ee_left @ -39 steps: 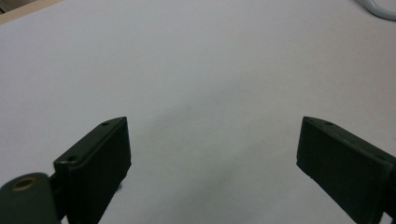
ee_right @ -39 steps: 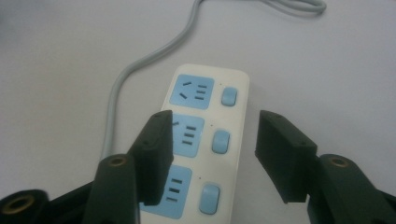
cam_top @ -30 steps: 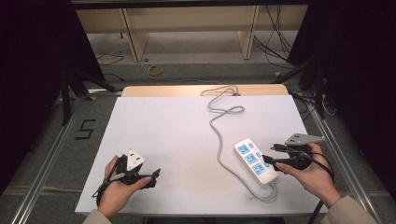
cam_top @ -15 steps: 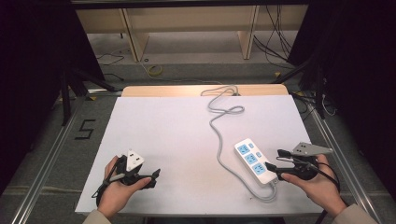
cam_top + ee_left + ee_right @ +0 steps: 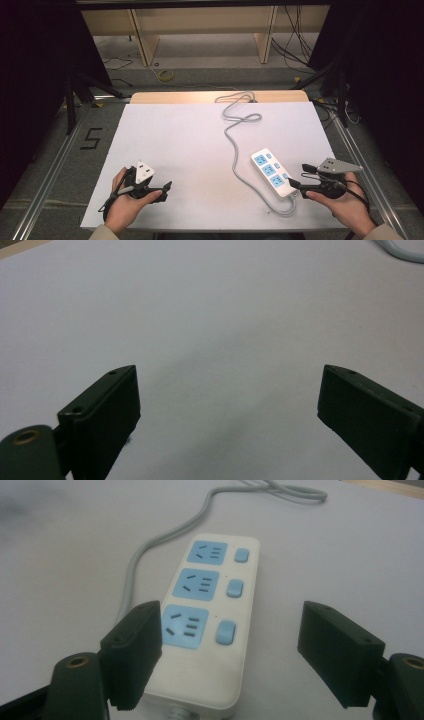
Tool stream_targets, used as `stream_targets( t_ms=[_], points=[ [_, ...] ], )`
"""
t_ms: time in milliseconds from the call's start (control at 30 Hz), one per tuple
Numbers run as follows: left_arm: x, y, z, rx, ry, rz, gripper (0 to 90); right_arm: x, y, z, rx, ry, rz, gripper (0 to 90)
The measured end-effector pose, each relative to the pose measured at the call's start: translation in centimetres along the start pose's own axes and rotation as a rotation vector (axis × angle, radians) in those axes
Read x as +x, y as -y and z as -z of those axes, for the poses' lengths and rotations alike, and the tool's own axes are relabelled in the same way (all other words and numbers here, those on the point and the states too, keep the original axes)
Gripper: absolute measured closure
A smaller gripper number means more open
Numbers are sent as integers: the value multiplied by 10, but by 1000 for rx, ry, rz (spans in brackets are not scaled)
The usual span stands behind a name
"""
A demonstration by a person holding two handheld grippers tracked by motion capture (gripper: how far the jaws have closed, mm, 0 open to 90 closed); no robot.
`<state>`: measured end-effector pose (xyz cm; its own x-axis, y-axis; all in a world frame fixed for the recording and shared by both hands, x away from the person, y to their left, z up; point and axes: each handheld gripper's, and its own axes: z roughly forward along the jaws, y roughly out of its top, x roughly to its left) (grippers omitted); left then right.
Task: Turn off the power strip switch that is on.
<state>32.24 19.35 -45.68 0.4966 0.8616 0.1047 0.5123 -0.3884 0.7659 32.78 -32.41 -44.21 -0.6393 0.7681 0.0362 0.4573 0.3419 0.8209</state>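
Note:
A white power strip (image 5: 270, 172) with three blue sockets and blue switches lies at the table's near right. Its grey cable (image 5: 231, 131) snakes off to the far edge. My right gripper (image 5: 300, 176) sits just right of the strip's near end, pointing at it. Its jaws have just been opening. In the right gripper view the right gripper (image 5: 230, 611) is open, with the strip's near end (image 5: 210, 582) lying between the fingers (image 5: 132, 650), untouched. My left gripper (image 5: 165, 191) rests at the near left. Its jaws stand open over bare white tabletop (image 5: 227, 372).
The white table sheet (image 5: 180, 135) spreads between the two hands, with a wooden strip (image 5: 175, 96) along its far edge. Wooden shelving (image 5: 200, 25) and loose cables stand on the floor beyond. Metal rails (image 5: 50, 170) run along both sides, and a "5" mark (image 5: 91, 138) is on the left floor.
The right hand has drawn back toward the near edge and slightly down, ending at the strip's near end, with its jaws a little wider. The left hand has kept still.

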Motion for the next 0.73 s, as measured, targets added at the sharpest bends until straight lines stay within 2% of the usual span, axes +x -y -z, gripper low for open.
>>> stream_targets(
  t_ms=[200,733],
  points=[
    [-2,-1,0,2,13,-10,97,-3,0,-2,-12,-5,-16,262],
    [-12,-6,-1,-10,45,-17,97,-1,-1,-1,-22,3,-7,262]
  ],
)
